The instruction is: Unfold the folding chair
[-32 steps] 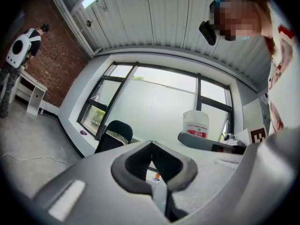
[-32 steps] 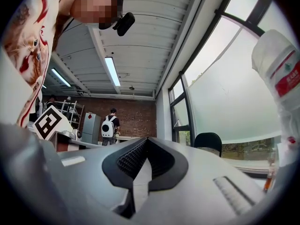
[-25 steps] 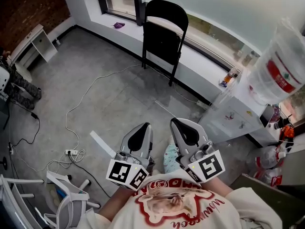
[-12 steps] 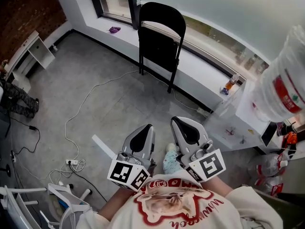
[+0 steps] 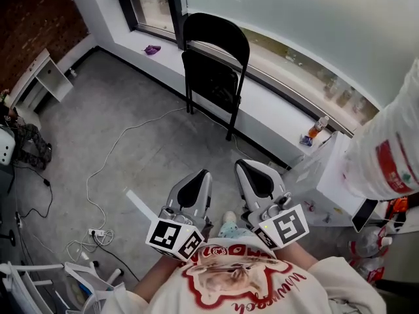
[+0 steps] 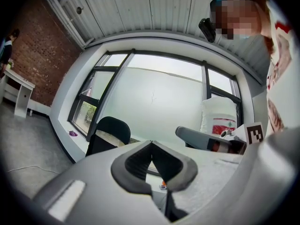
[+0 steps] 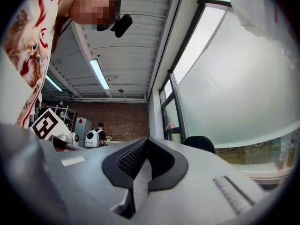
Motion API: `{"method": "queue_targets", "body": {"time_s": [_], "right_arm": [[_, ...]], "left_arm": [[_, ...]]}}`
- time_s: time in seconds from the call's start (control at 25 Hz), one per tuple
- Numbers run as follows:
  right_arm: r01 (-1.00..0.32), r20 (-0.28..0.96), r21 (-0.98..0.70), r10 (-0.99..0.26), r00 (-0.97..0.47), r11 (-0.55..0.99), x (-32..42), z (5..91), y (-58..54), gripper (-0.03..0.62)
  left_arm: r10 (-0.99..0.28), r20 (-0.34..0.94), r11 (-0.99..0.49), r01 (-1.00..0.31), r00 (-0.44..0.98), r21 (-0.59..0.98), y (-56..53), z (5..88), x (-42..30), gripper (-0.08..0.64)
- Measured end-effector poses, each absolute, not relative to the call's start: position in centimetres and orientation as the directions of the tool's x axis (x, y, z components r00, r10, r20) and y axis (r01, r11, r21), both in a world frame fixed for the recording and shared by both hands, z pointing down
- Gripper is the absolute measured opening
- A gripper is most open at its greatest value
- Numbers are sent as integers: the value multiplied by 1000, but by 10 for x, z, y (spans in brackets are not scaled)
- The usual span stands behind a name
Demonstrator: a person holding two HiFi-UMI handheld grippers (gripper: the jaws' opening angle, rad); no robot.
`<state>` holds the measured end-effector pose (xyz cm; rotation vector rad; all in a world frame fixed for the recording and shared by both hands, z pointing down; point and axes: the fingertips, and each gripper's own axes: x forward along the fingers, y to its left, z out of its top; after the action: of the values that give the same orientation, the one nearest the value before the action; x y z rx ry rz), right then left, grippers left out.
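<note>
Black folding chair (image 5: pixel 211 77) folded flat, long axis vertical; left gripper (image 5: pixel 200 177) and right gripper (image 5: pixel 245 169) jaws clenched, empty.

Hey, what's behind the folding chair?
Behind the chair runs a white ledge, with a frosted window above it. The stretch directly behind the seat and backrest is covered.

folding chair (image 5: pixel 213 70) is stood folded against window ledge (image 5: pixel 265 110) | left gripper (image 5: pixel 200 178), right gripper (image 5: pixel 245 170) are held side by side, well apart from chair | cable (image 5: pixel 99 167) is strewn on floor (image 5: pixel 65 123)
</note>
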<state>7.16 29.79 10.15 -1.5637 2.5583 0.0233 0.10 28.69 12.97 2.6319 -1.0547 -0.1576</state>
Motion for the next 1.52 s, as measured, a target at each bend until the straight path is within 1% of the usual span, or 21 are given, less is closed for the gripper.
{"method": "queue_targets", "body": {"time_s": [0.52, 0.72, 0.88, 1.12, 1.2, 1.52], "right_arm": [[-876, -114, -77, -877, -467, 477, 120, 106, 235, 26], [-866, -78, -92, -871, -486, 491, 119, 119, 219, 25], [-862, -78, -94, -866, -493, 499, 117, 120, 201, 25], [-879, -67, -86, -883, -464, 469, 128, 121, 168, 26], [-888, -80, -86, -892, -445, 451, 135, 120, 152, 25], [-914, -55, -73, -917, -396, 399, 147, 131, 74, 26]], "left_arm": [[-722, 14, -651, -687, 692, 322, 225, 133, 43, 0], [-734, 24, -633, -697, 678, 336, 210, 138, 43, 0], [-743, 33, -618, -705, 668, 348, 192, 143, 39, 0], [-729, 19, -633, -685, 684, 360, 150, 145, 48, 0], [-718, 17, -646, -676, 695, 355, 134, 145, 55, 0], [-669, 22, -691, -633, 743, 350, 50, 151, 72, 0]]}}
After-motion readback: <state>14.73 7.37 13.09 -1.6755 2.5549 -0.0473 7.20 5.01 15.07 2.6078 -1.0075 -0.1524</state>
